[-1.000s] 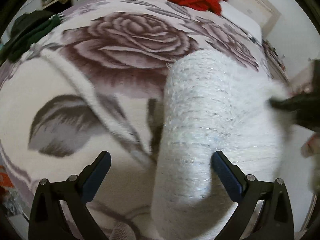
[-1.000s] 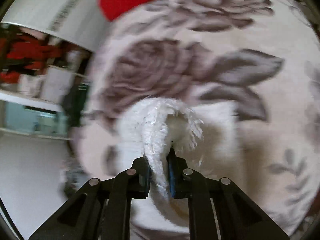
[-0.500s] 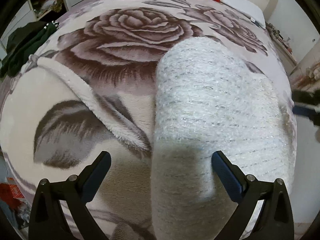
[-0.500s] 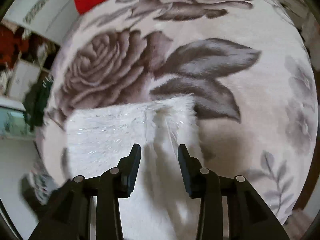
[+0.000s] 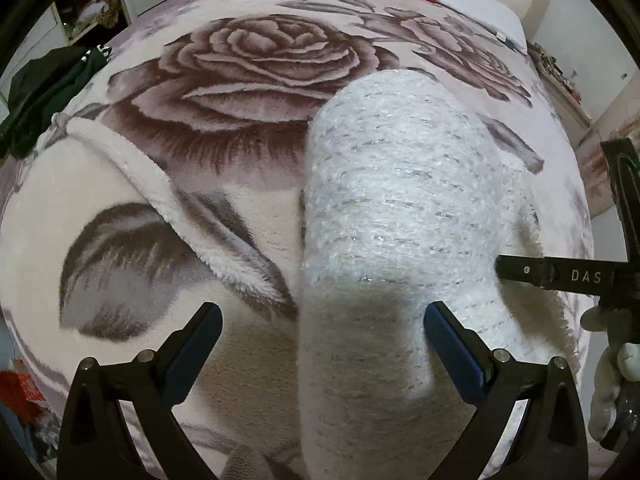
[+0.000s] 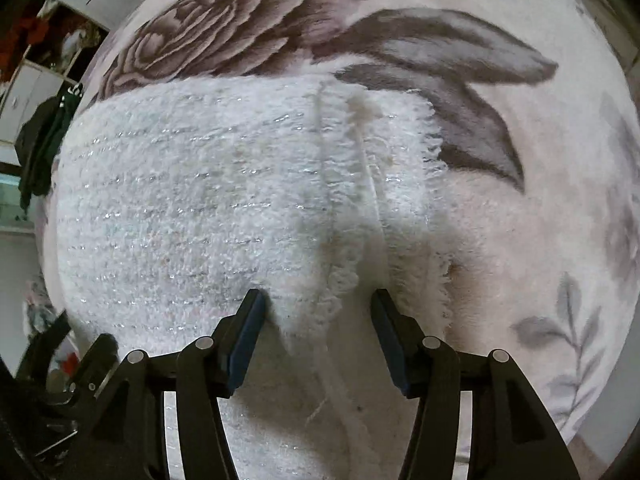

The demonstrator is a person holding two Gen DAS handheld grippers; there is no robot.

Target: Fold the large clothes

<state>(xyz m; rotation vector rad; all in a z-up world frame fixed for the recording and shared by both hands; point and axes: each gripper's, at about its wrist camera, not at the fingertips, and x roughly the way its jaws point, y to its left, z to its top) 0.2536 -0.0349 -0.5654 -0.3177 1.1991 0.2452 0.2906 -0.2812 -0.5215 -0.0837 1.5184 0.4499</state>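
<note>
The right gripper [image 6: 318,316] is opening over the fuzzy white knitted garment [image 6: 208,200], holding nothing; one fold lies at frame centre, further folds seem left.

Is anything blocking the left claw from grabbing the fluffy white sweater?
Nothing visible is. The white sweater lies on the rose blanket right under the left gripper, whose jaws stand wide open, one finger already over the knit.
</note>
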